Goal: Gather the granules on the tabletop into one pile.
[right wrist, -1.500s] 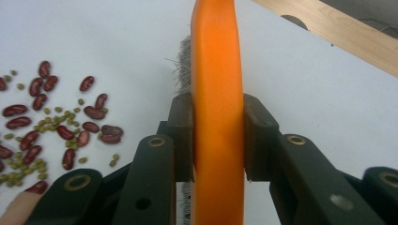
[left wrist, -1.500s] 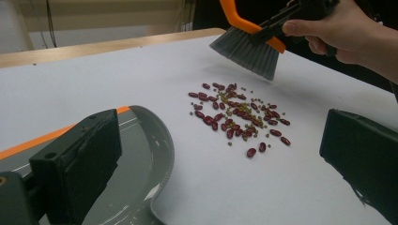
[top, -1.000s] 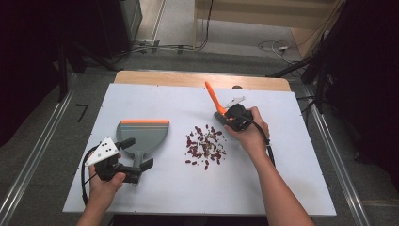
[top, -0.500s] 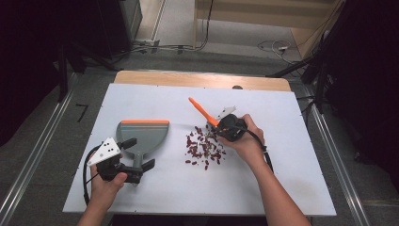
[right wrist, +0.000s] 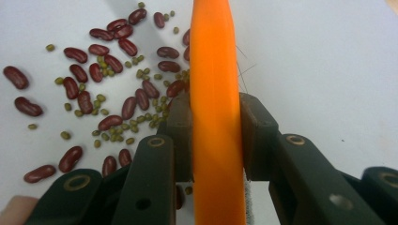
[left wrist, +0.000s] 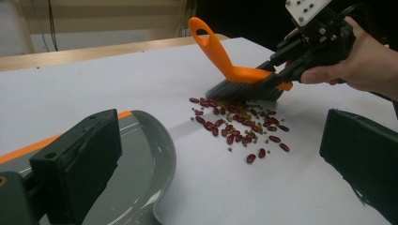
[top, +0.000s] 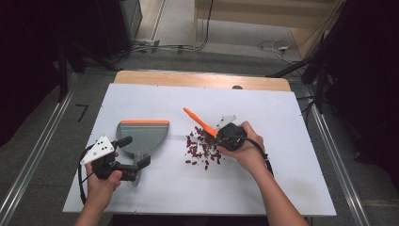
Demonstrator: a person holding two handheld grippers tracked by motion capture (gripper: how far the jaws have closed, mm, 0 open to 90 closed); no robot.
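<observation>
A pile of red beans and small green beans (top: 202,148) (left wrist: 239,122) (right wrist: 94,75) lies mid-table. My right gripper (top: 221,134) (right wrist: 217,126) is shut on an orange brush (top: 200,121) (left wrist: 225,65) (right wrist: 213,70). Its dark bristles rest at the pile's far right edge and its handle points up and left. A grey dustpan with an orange lip (top: 141,134) (left wrist: 141,159) lies left of the beans. My left gripper (top: 134,150) (left wrist: 220,164) is open beside the pan's neck, its jaws wide apart and facing the beans.
The white board (top: 282,179) covers a wooden table whose back edge (top: 202,79) shows behind it. Metal rails (top: 33,160) run along the floor at both sides. Cables (top: 273,46) lie on the floor beyond the table.
My right gripper has swung the brush down and left, from behind the beans onto the pile's edge. The left gripper and dustpan have stayed put.
</observation>
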